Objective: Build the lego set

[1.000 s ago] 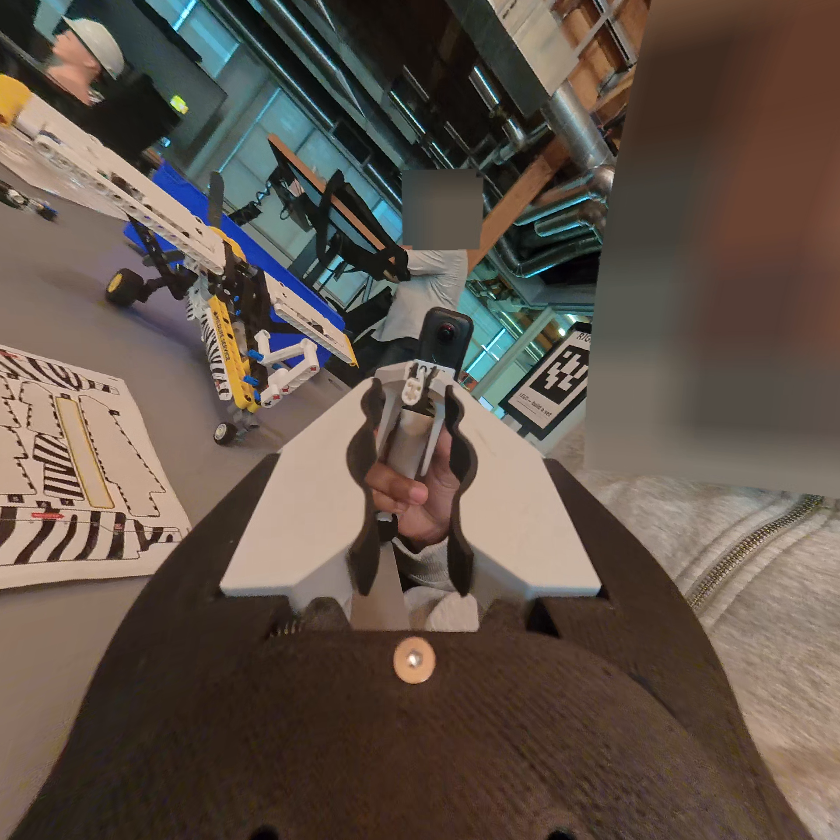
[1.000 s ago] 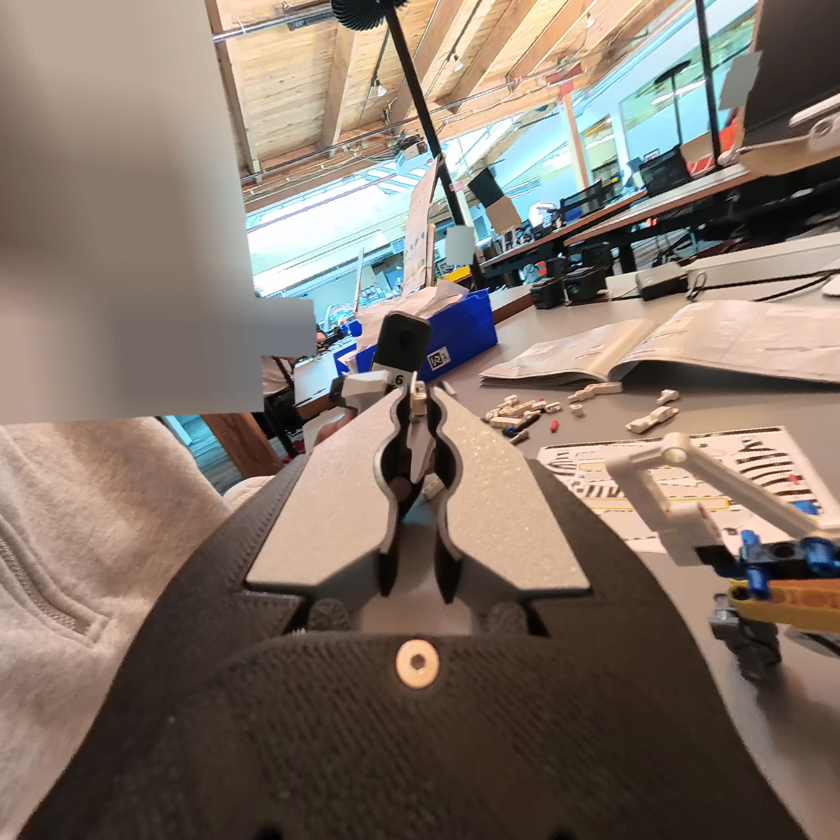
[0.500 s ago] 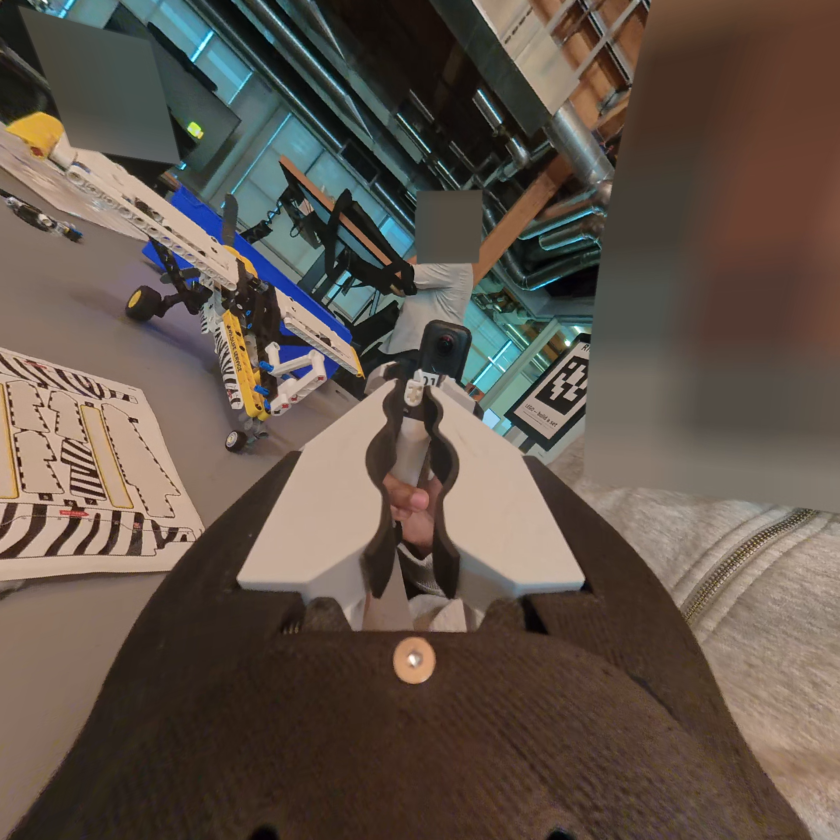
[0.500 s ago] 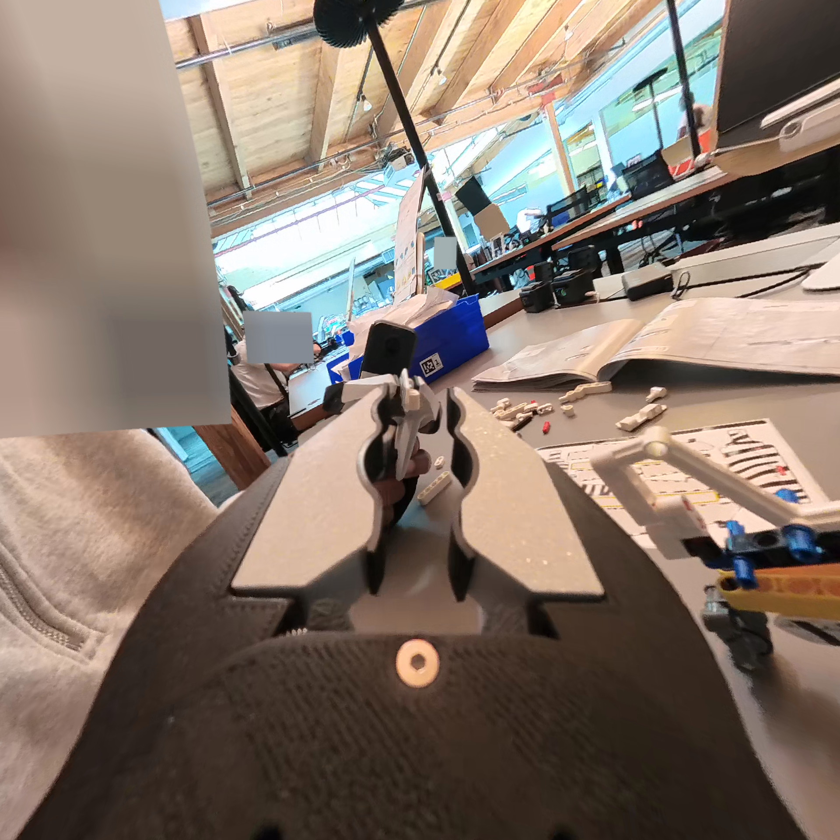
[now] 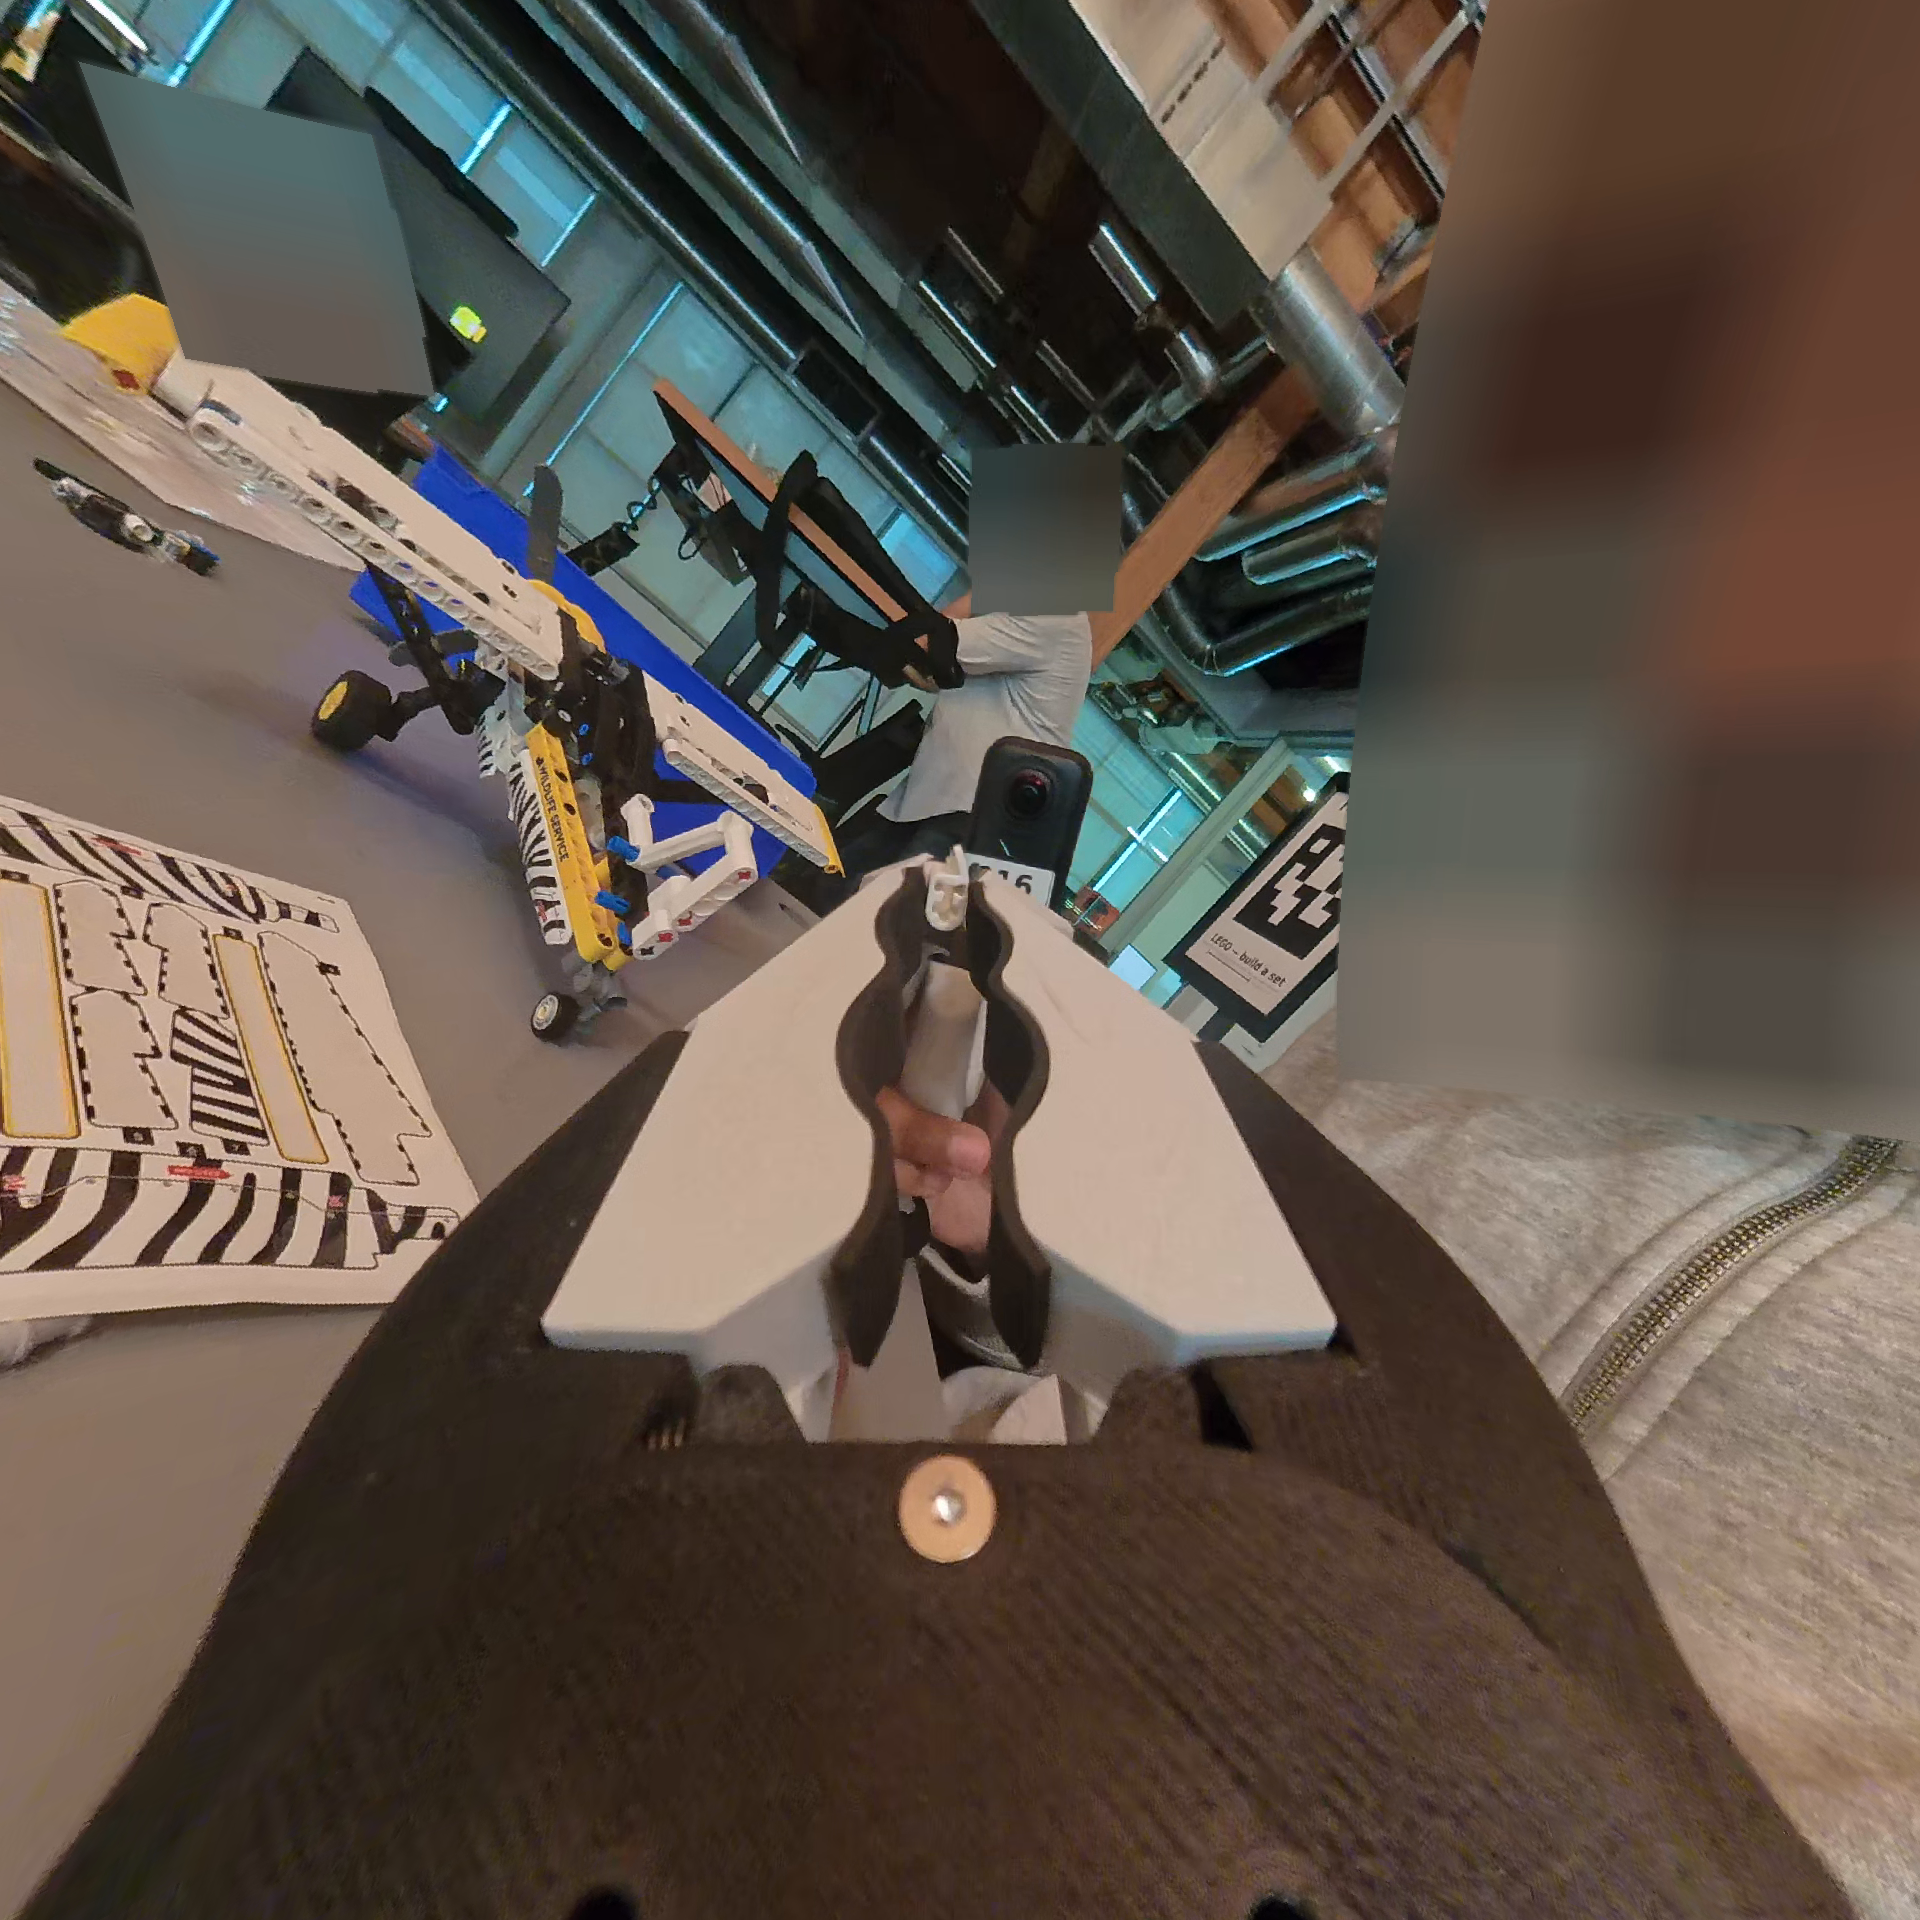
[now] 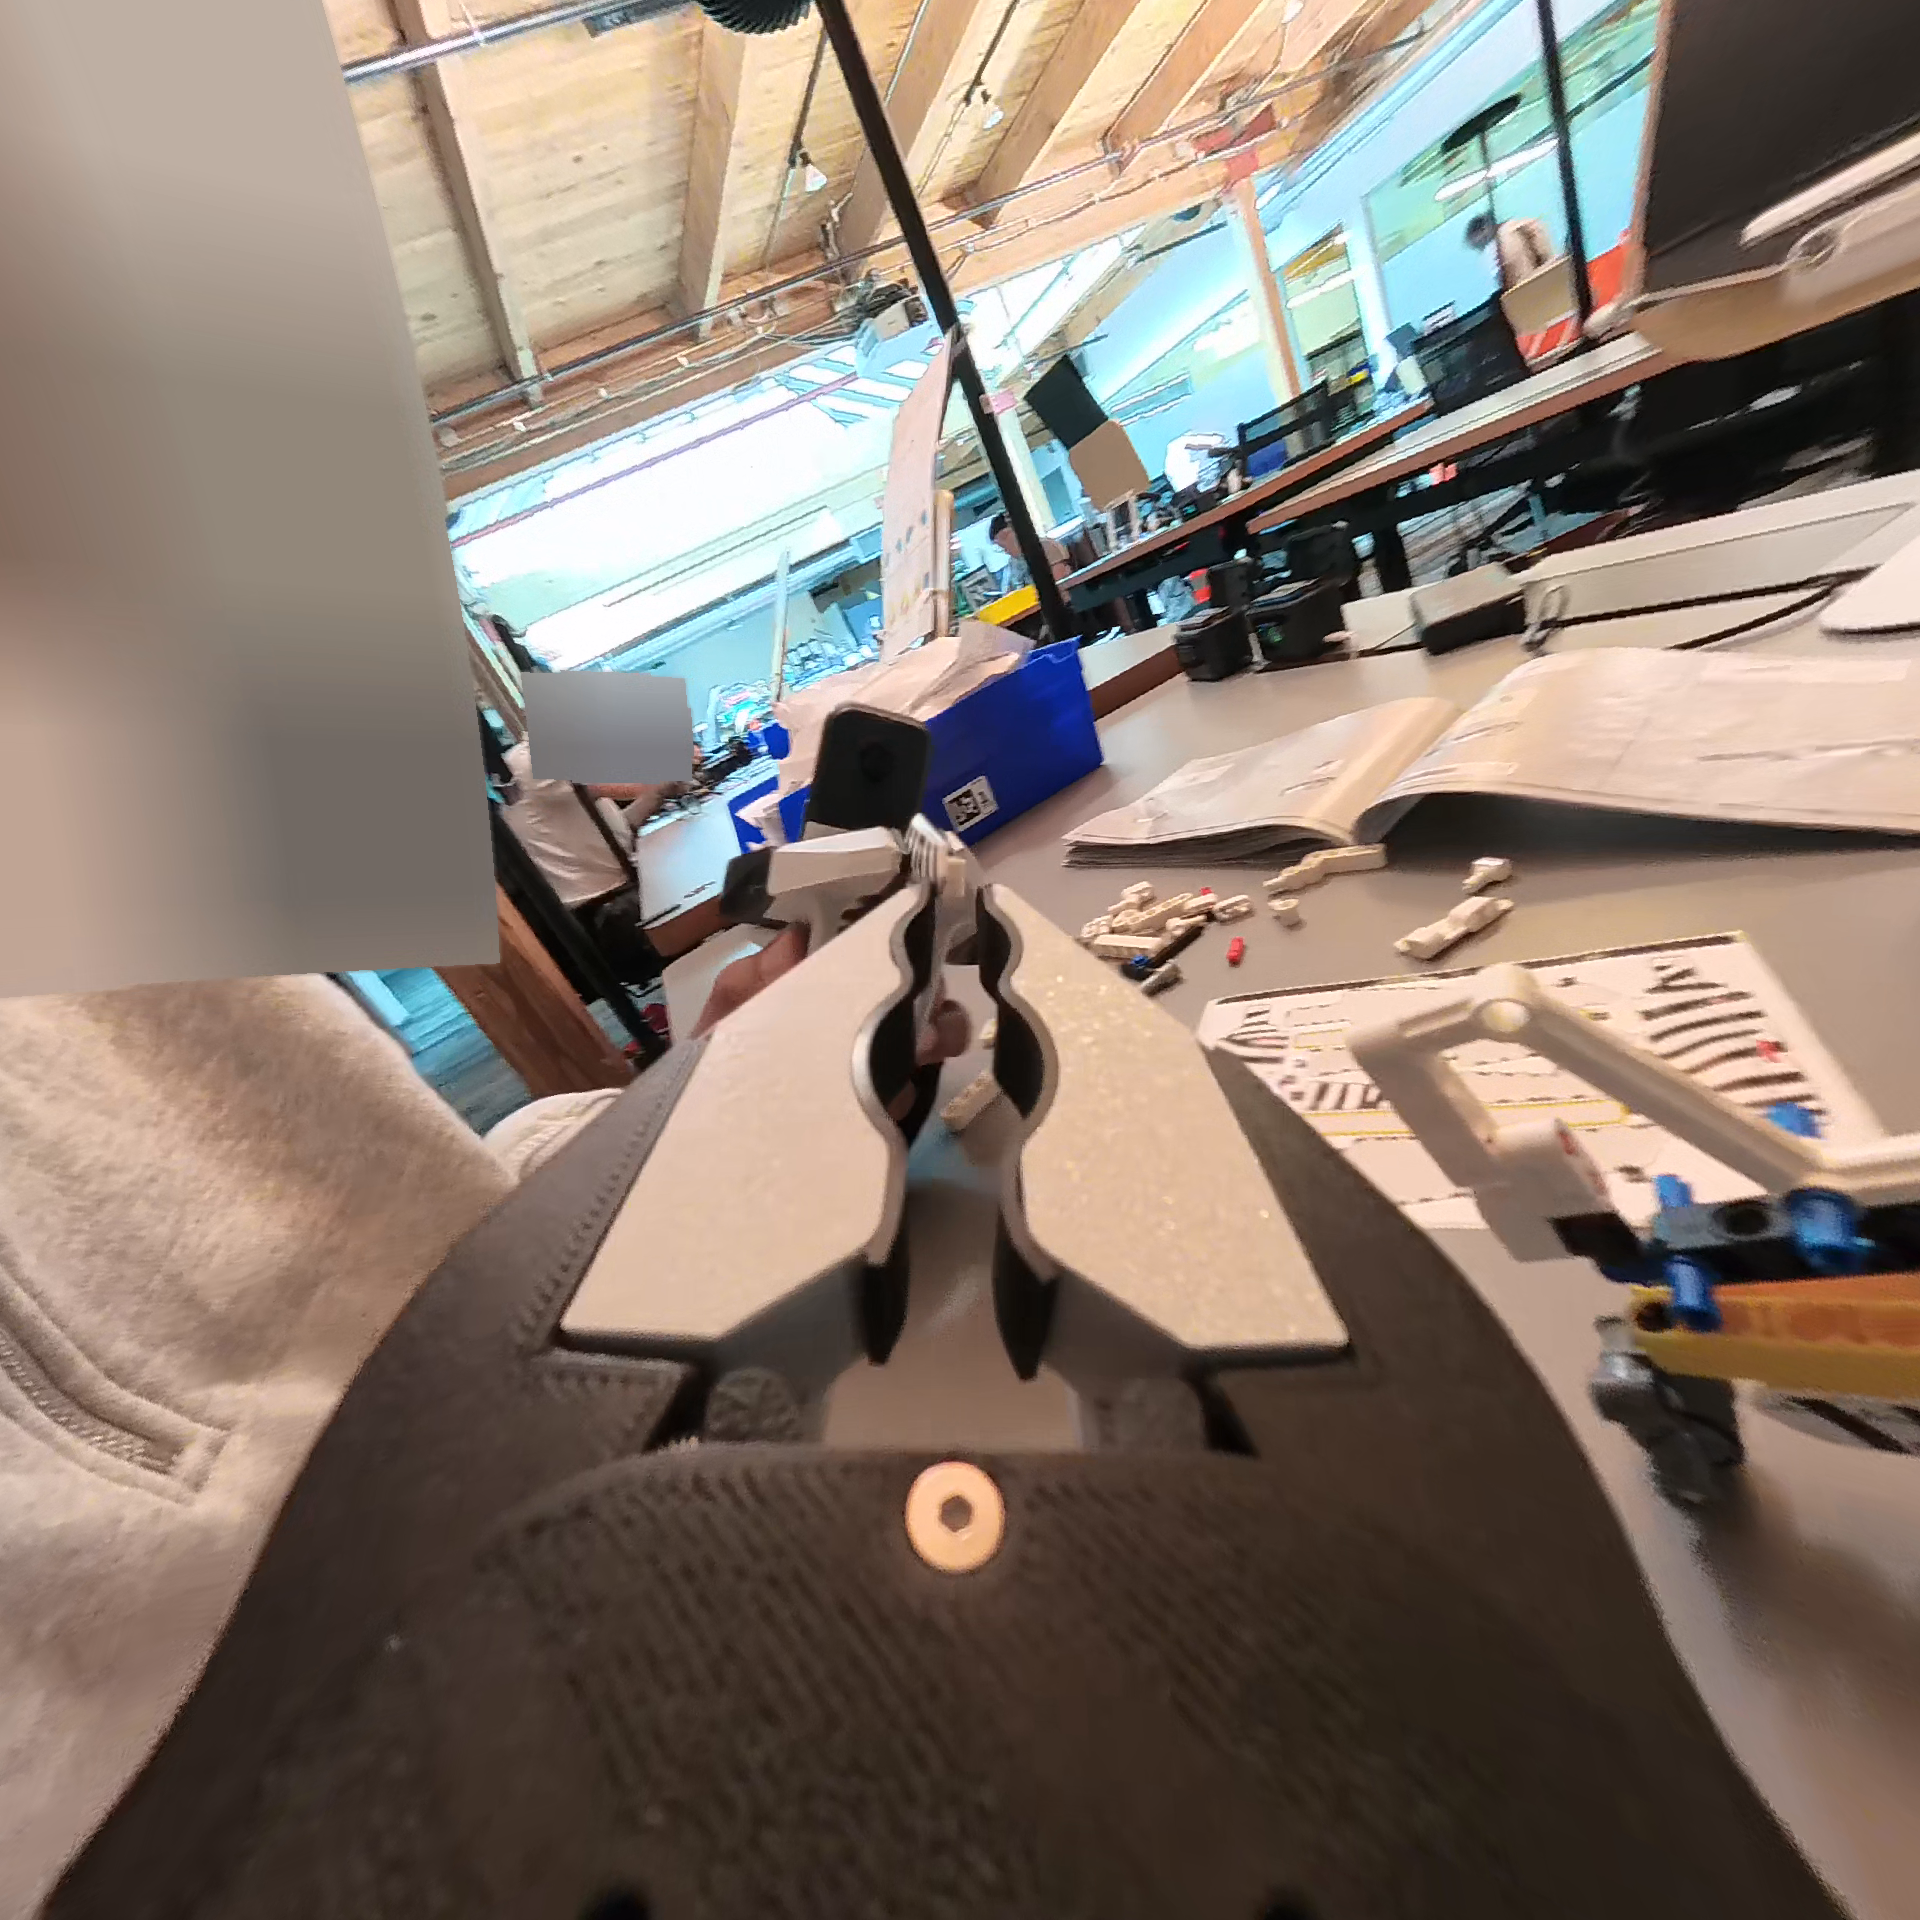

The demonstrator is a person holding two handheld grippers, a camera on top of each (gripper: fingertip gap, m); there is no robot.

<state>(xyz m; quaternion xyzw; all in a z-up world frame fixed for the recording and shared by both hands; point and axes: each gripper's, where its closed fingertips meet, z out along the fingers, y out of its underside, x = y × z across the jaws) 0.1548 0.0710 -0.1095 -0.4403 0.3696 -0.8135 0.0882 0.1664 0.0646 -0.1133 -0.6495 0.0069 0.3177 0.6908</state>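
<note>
My two grippers face each other tip to tip above the table's near edge. My left gripper (image 5: 945, 883) is shut on a small white lego piece (image 5: 945, 896). My right gripper (image 6: 951, 891) has its jaws nearly together on the same piece (image 6: 930, 847). Each gripper shows in the other's view: the right one (image 5: 940, 1023) and the left one (image 6: 821, 873). The yellow, white and zebra-striped lego plane (image 5: 561, 769) stands on the grey table (image 5: 156, 748); part of it (image 6: 1662, 1236) is close at the right in the right wrist view.
A zebra-pattern sticker sheet (image 5: 208, 1091) (image 6: 1621, 1029) lies flat. Loose white pieces (image 6: 1164, 914) and an open instruction booklet (image 6: 1507, 748) lie farther back, beside a blue bin (image 6: 1029, 738). A grey hoodie (image 5: 1662, 1351) is close by. A person sits beyond the table. The grippers are tip to tip, or close to it.
The left gripper closed onto the white piece that the right one first held. The right gripper opened half a second ago and has now narrowed again.
</note>
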